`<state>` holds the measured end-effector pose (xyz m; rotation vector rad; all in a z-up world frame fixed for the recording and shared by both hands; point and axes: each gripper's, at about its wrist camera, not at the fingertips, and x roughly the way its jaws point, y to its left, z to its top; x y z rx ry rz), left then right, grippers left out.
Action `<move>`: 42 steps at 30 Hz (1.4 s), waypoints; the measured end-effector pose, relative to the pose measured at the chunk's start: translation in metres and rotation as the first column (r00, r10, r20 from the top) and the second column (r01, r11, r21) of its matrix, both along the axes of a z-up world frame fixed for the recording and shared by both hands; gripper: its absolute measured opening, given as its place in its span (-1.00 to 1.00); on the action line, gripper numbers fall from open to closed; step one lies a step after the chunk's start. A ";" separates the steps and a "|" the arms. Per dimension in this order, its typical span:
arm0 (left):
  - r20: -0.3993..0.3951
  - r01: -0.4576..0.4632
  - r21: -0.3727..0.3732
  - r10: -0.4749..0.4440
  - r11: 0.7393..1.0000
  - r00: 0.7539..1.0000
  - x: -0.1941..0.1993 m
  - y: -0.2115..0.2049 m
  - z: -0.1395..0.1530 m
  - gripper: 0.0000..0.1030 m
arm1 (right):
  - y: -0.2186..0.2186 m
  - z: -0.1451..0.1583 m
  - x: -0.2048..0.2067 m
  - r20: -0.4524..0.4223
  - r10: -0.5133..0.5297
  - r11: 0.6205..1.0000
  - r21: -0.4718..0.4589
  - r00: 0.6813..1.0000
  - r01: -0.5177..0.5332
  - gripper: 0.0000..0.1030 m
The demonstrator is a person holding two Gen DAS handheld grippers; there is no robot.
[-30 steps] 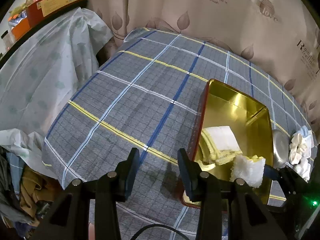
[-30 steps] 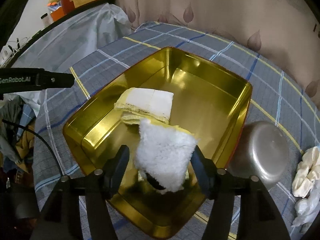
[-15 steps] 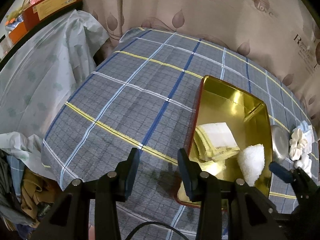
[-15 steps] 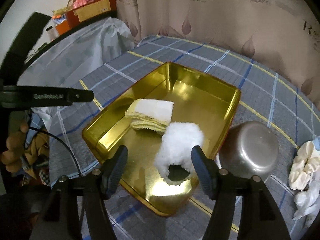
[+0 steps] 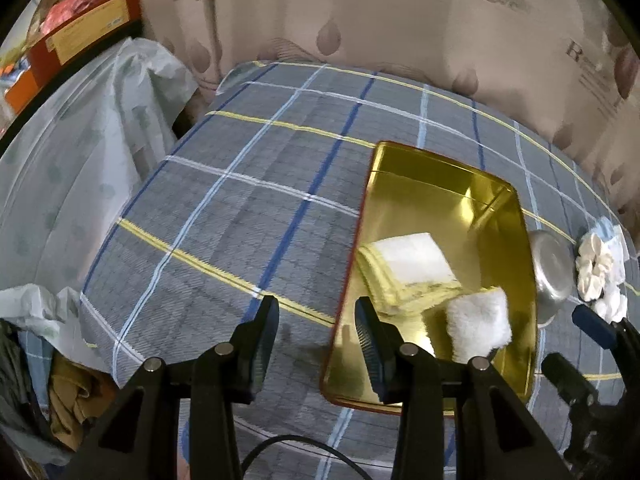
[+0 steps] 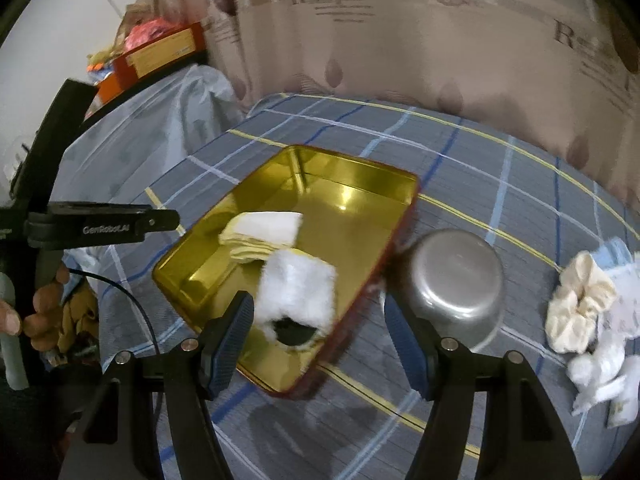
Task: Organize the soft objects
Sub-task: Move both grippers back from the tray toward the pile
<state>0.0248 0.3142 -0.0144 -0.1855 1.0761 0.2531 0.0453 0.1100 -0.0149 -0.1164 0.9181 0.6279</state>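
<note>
A gold tin (image 6: 348, 200) sits on the checked tablecloth. In it lie a folded yellow-and-white cloth (image 6: 264, 228) and a fluffy white piece (image 6: 296, 288), which leans on the cloth. My right gripper (image 6: 316, 316) hovers above the tin's near corner, open, with nothing between its pads. In the left wrist view the same tin (image 5: 440, 200), folded cloth (image 5: 412, 260) and fluffy piece (image 5: 478, 324) show at the right. My left gripper (image 5: 315, 312) is open and empty over the tablecloth, by the tin's left rim.
An upturned steel bowl (image 6: 456, 280) touches the tin's right side. A cream scrunchie and white soft bits (image 6: 580, 308) lie at the table's right edge. A curtain hangs behind, a plastic-covered surface (image 5: 72, 168) stands left, and clothes are piled (image 5: 72, 396) below. A hand (image 6: 36, 312) holds the left gripper.
The right gripper let go of the fluffy white piece, which now rests in the tin, then rose and drew back. The left gripper shifted slightly sideways.
</note>
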 end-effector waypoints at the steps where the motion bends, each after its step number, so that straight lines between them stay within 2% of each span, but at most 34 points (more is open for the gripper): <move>1: 0.003 0.012 -0.002 -0.012 1.000 1.000 0.000 -0.003 0.000 -0.22 | -0.005 0.000 0.000 -0.003 -0.009 1.000 0.003 1.000 0.009 0.26; 5: 0.024 0.077 -0.001 -0.077 0.997 0.997 0.002 -0.023 0.004 -0.22 | -0.030 0.002 0.001 -0.002 -0.062 0.998 0.017 0.998 0.062 0.26; 11: 0.038 0.162 0.032 -0.163 0.986 0.986 0.003 -0.051 0.005 -0.22 | -0.077 0.007 0.000 0.048 -0.157 0.987 -0.006 0.986 0.158 0.26; 16: 0.046 0.218 0.036 -0.220 0.975 0.974 0.003 -0.075 0.005 -0.22 | -0.142 0.009 0.003 0.057 -0.278 0.960 -0.024 0.959 0.280 0.26; 19: 0.050 0.246 0.043 -0.248 0.968 0.967 0.001 -0.092 0.005 -0.22 | -0.187 0.009 0.001 0.083 -0.377 0.923 -0.052 0.922 0.382 0.26; 24: 0.062 0.334 0.036 -0.335 0.942 0.940 0.001 -0.129 0.008 -0.22 | -0.271 0.001 -0.008 0.091 -0.549 0.829 -0.071 0.831 0.555 0.27; 29: 0.051 0.458 0.024 -0.459 0.889 0.887 0.008 -0.187 0.006 -0.22 | -0.326 -0.007 -0.015 0.086 -0.654 0.750 -0.060 0.752 0.659 0.27; 31: 0.049 0.499 0.018 -0.500 0.866 0.865 0.010 -0.209 0.004 -0.22 | -0.335 -0.006 -0.018 0.116 -0.676 0.725 -0.071 0.728 0.685 0.27; 32: 0.047 0.532 0.011 -0.532 0.847 0.845 0.013 -0.226 0.002 -0.22 | -0.339 -0.005 -0.019 0.142 -0.684 0.712 -0.082 0.715 0.698 0.27; 35: 0.046 0.587 0.005 -0.587 0.809 0.809 0.020 -0.260 -0.003 -0.22 | -0.345 -0.002 -0.021 0.188 -0.687 0.697 -0.100 0.702 0.710 0.30; 38: 0.057 0.653 -0.027 -0.651 0.757 0.757 0.030 -0.295 -0.008 -0.22 | -0.350 0.001 -0.024 0.212 -0.685 0.691 -0.113 0.697 0.714 0.41; 42: 0.046 0.690 -0.041 -0.689 0.723 0.724 0.043 -0.327 -0.016 -0.22 | -0.361 0.005 -0.027 0.234 -0.696 0.673 -0.117 0.679 0.731 0.41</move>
